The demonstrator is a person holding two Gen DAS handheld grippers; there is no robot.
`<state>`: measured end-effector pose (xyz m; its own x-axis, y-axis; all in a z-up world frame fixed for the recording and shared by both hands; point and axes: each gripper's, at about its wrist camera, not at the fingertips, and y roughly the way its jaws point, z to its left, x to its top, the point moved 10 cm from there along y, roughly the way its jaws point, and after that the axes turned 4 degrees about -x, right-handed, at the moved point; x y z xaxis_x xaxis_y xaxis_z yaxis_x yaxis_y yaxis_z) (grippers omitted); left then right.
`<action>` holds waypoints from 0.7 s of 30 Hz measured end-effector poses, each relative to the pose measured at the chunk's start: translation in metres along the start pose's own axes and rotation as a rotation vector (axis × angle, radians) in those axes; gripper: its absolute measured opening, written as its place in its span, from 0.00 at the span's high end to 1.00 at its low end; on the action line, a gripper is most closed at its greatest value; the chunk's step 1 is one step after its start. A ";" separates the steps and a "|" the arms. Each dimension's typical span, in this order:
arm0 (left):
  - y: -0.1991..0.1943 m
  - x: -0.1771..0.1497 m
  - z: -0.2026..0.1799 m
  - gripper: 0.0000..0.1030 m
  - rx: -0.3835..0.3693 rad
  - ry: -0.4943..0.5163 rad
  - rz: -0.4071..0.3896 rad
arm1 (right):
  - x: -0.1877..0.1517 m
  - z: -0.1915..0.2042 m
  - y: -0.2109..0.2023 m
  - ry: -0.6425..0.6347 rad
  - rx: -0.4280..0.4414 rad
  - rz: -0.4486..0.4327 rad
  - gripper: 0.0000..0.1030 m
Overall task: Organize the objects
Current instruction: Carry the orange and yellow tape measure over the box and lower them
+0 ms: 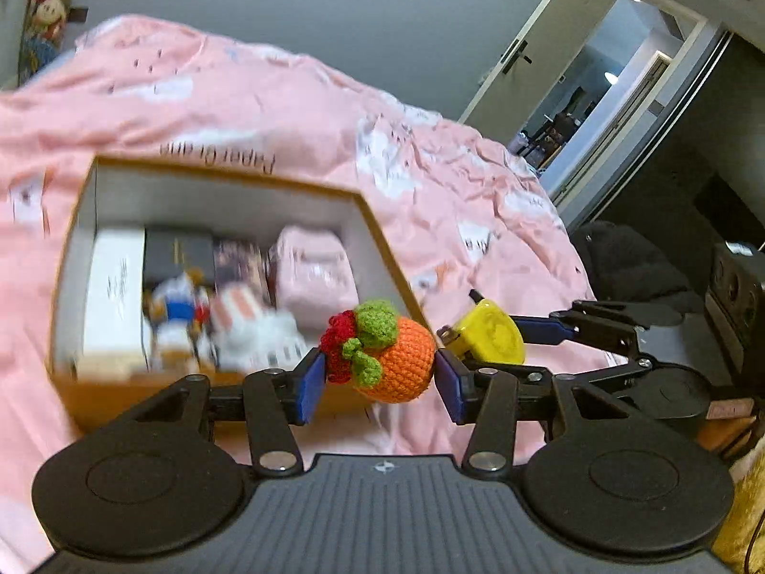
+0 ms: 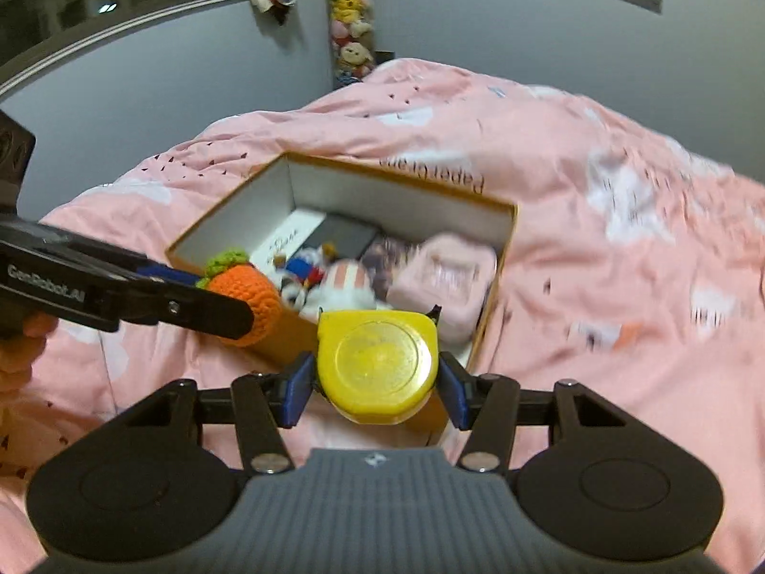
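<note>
A pink quilt (image 1: pixel 201 110) with white patches covers the bed and fills most of both views. On it sits an open cardboard box (image 2: pixel 497 258) with a brown outside and white walls. Inside lie a white carton (image 1: pixel 114 296), a dark flat box (image 1: pixel 179 251), a pink pouch (image 2: pixel 444 277) against one side, and small plush figures — blurred, so details cannot be told.

Left gripper (image 1: pixel 380 375): clamped on a crocheted orange fruit (image 1: pixel 401 363) with green leaves and a red tuft, held in the air just in front of the box's near wall, clear of the quilt.

Right gripper (image 2: pixel 375 385): clamped on a yellow tape measure (image 2: pixel 377 363), flat face up, pads on both sides — also held above the box's near corner.

The two grippers sit near each other, side by side.
</note>
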<state>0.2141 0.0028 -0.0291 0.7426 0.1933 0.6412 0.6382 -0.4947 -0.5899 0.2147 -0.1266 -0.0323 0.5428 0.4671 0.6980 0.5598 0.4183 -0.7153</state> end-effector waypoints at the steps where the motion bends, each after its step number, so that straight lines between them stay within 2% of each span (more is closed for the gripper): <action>1: 0.004 0.008 0.001 0.45 -0.003 0.003 0.006 | 0.008 -0.002 0.006 -0.022 0.007 0.012 0.45; 4: 0.022 0.024 0.010 0.45 -0.011 -0.008 0.051 | 0.027 -0.010 0.037 -0.073 0.001 0.085 0.45; 7: 0.045 0.033 0.025 0.45 0.013 -0.010 0.092 | 0.033 -0.015 0.068 -0.090 0.021 0.189 0.45; 11: 0.065 0.034 0.045 0.45 0.010 -0.053 0.131 | 0.027 -0.021 0.108 -0.025 0.063 0.342 0.45; 18: 0.087 0.036 0.068 0.45 0.017 -0.076 0.166 | 0.015 -0.012 0.147 -0.085 0.044 0.515 0.45; 21: 0.095 0.036 0.069 0.45 -0.014 -0.087 0.172 | 0.008 -0.007 0.161 -0.092 0.089 0.599 0.45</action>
<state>0.3150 0.0211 -0.0956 0.8559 0.1768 0.4860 0.4974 -0.5387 -0.6800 0.3142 -0.0607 -0.1416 0.6882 0.7052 0.1706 0.1175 0.1237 -0.9853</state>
